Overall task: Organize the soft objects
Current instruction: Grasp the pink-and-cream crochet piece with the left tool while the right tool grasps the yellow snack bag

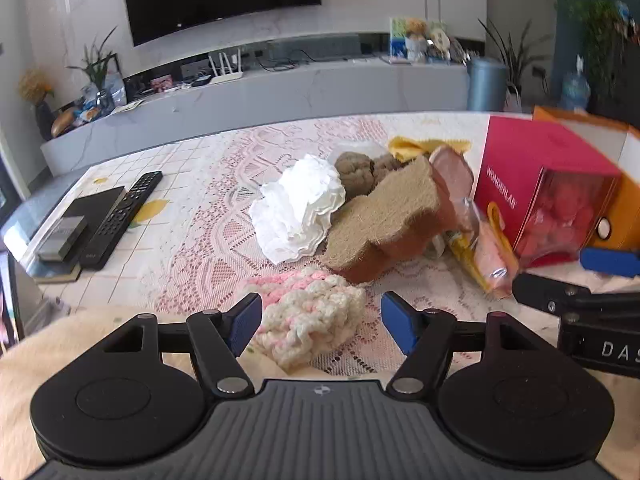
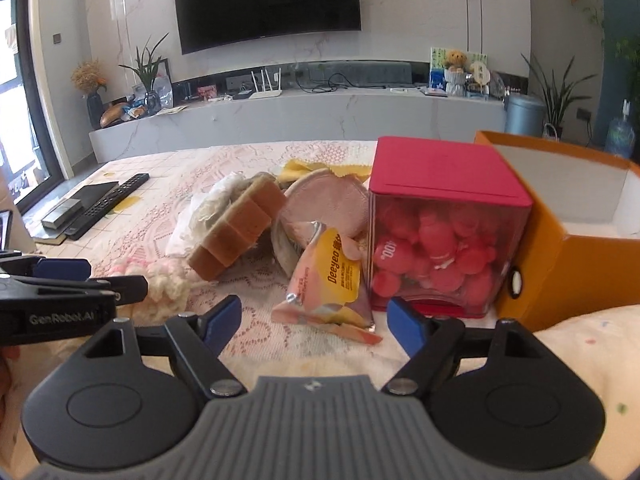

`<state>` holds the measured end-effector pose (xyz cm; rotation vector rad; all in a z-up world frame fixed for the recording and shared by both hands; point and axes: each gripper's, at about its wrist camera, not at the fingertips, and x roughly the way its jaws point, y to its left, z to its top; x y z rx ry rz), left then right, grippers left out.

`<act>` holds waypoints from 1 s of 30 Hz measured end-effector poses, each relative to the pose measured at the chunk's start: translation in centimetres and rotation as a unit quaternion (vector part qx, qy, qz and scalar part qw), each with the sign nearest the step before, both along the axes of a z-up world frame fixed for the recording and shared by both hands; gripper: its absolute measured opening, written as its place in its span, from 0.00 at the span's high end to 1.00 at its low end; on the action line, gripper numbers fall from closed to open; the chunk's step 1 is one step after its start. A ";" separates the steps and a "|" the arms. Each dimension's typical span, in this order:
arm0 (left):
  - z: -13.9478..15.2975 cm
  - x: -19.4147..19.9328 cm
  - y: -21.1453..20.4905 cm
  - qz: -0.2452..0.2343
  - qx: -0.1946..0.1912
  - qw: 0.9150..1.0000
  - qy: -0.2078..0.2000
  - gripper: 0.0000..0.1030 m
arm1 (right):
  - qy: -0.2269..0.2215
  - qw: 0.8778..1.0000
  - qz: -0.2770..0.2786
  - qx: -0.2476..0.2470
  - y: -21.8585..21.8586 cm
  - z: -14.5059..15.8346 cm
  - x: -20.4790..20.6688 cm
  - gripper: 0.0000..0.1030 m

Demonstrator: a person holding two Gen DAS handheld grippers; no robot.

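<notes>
My left gripper (image 1: 320, 322) is open over the lace tablecloth. A pink-and-white crocheted piece (image 1: 312, 320) lies on the cloth between its blue pads, and the pads do not press on it. My right gripper (image 2: 314, 320) is open too, with an orange-and-yellow snack packet (image 2: 328, 280) lying just ahead of its fingertips. Behind these is a heap: a white ruffled cloth (image 1: 296, 208), a brown sponge (image 1: 384, 216), a round pink pad (image 2: 324, 204) and a yellow cloth (image 1: 424, 146). Each gripper shows at the edge of the other's view.
A red box (image 2: 440, 184) with a clear front full of pink balls stands at the right. Beside it is an open orange box (image 2: 580, 248). A remote control (image 1: 124, 216) and flat black devices lie at the table's far left. Cream fabric covers the near edge.
</notes>
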<state>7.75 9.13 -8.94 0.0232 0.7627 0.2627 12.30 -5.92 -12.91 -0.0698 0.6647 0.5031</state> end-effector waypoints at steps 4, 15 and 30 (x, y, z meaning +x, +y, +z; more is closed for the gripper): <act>-1.9 1.8 -0.3 -0.017 0.015 0.999 0.041 0.23 | -0.001 1.000 -0.004 -0.002 1.0 -1.1 1.5 0.22; -4.4 4.3 -0.8 -0.006 0.031 0.991 0.132 0.15 | 0.019 1.000 -0.001 0.002 2.6 -4.0 4.3 0.25; -4.0 4.0 -0.9 0.041 0.047 0.991 0.115 0.50 | 0.047 0.999 -0.023 0.015 2.0 -5.1 5.4 0.35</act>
